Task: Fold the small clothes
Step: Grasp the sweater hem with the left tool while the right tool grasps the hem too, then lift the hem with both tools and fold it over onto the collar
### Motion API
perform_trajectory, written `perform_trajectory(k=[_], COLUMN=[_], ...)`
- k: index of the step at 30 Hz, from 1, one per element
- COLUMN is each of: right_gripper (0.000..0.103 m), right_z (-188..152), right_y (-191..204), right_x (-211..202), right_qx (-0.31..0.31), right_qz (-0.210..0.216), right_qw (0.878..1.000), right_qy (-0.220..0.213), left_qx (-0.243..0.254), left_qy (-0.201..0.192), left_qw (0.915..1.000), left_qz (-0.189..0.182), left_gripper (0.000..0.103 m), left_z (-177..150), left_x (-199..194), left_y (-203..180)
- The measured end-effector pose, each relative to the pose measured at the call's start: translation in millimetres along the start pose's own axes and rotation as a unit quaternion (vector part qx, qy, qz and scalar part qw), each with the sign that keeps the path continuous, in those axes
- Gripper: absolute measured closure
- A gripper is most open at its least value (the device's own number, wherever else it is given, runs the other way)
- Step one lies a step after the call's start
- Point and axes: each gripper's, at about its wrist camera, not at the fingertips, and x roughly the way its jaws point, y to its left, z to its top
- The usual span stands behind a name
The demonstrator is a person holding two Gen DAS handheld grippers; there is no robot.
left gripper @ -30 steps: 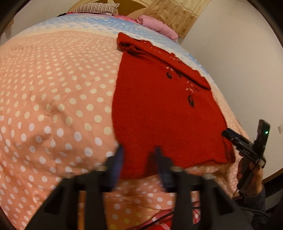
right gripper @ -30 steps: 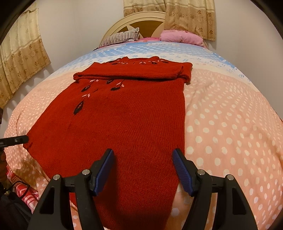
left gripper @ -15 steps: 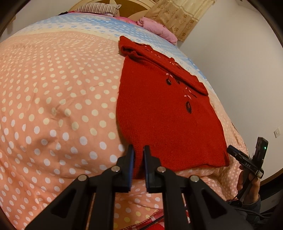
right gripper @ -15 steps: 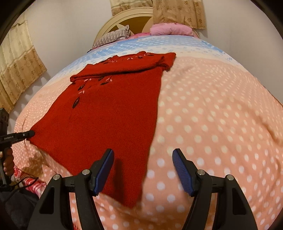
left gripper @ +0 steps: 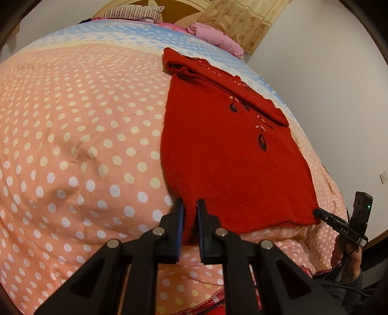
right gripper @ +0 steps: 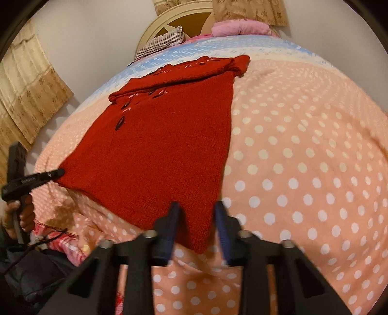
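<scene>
Change since earlier frames: right gripper (right gripper: 197,213) has slid to the sweater's near right corner and its jaws have just been closing, hem between them; left gripper (left gripper: 189,210) was open a second ago, now pinched.
Sweater: red knit sweater (left gripper: 232,155) lies flat on the bed, front up, dark leaf embroidery near the chest; top part folded over in a thick band at the far end.
Sweater position: on the peach part of the quilt, hem toward the near bed edge, folded top reaching the blue band.
Left gripper state: jaws nearly together, clamped on the near left hem corner; red knit shows in the narrow slot between the blue pads.
Right gripper state: jaws narrowed around the near right hem corner; from its own view a gap remains beside each pad, so pad contact cannot be told. In the left view its tip meets the sweater's corner.
Hands: person's hand (left gripper: 349,256) on the right gripper's handle; other hand (right gripper: 21,213) on the left gripper's handle.
Quilt: peach quilt with white dots (left gripper: 72,145), blue dotted band at the far end; a few creases left of the sweater.
Containers: none seen.
Surroundings: striped pillow (right gripper: 162,43) and pink pillow (right gripper: 240,26) at the rounded headboard (right gripper: 189,21); patterned curtains (right gripper: 26,92); wall switch (left gripper: 383,175).
Obstructions: the sweater lies free of other items; cables hang below the near bed edge.
</scene>
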Motion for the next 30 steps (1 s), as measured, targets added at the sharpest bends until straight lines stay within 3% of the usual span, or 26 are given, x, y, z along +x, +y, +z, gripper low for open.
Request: perform_trajectory(k=[4,6,14,30], right_gripper=[0.094,0.096,0.097,0.097], right_z=[-2.5,-3.3,5.7,40.0], right_y=[-1.1,-1.9,-3.9,-6.4], right_x=[1.1,1.5,-30.4,-69.2], right_qx=[0.012,0.019,0.032,0.051], right_qz=[0.026,0.037,0.066,0.111], right_qw=[1.000,0.999,0.995,0.984], right_qy=[0.004,-0.001,-0.072,-0.131], left_qx=[0.002,0.003,0.020,0.026], left_qy=[-0.005,-0.005,-0.017,-0.064], left_qw=[1.0000,1.0000,0.9996,0.9974], left_qz=[-0.003,-0.004,-0.005,-0.022], left_gripper=[0.092,0.092,0.094,0.095], left_z=[1.6,2.2,5.4,39.7], left_x=[-2.4,-2.8,-12.8,-37.1], left_y=[0.3,0.6,-5.2,-11.3])
